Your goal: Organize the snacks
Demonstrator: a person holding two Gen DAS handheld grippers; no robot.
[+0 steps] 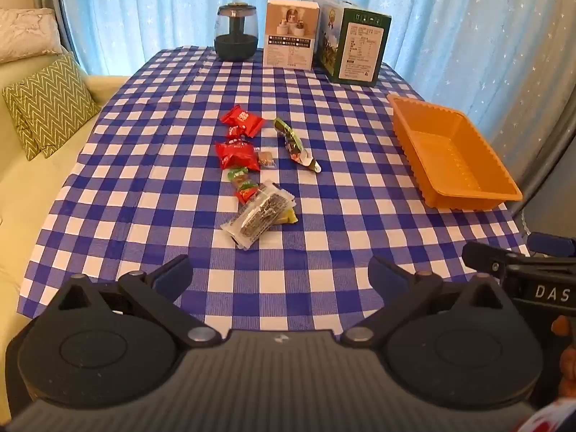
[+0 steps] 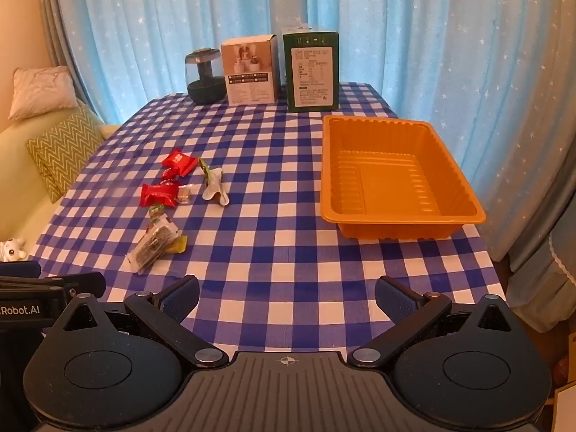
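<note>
I hold both grippers above the near edge of the table (image 1: 324,115), over the blue-and-white checked cloth. The left gripper (image 1: 280,273) has its jaws spread wide with nothing between them. The right gripper (image 2: 287,297) is likewise spread wide and holds nothing. From the left camera I see the right unit at the right edge of the frame; from the right camera the left unit shows at the left edge.

I take the orange tray (image 2: 475,212) as my reference. It sits on the right side of the table and I see nothing inside it. All snacks lie loose on the cloth, well apart from the tray, on its left.

Farthest from me in that cluster is a red packet (image 1: 242,118), with a second red packet (image 1: 235,154) nearer. A small brown sweet (image 1: 266,160) lies just beside the second red packet, on the tray side. A green-and-white wrapper (image 1: 295,144) lies between the red packets and the tray, closer to the packets. Nearer me lie small green and red sweets (image 1: 244,181), then clear sachets (image 1: 257,216) with dark contents, touching a yellow piece (image 1: 289,217).

Behind the tray, at the far edge, stand a green box (image 2: 312,72), a white box (image 2: 250,73) and a dark jar (image 2: 205,77), in that order leftward.
</note>
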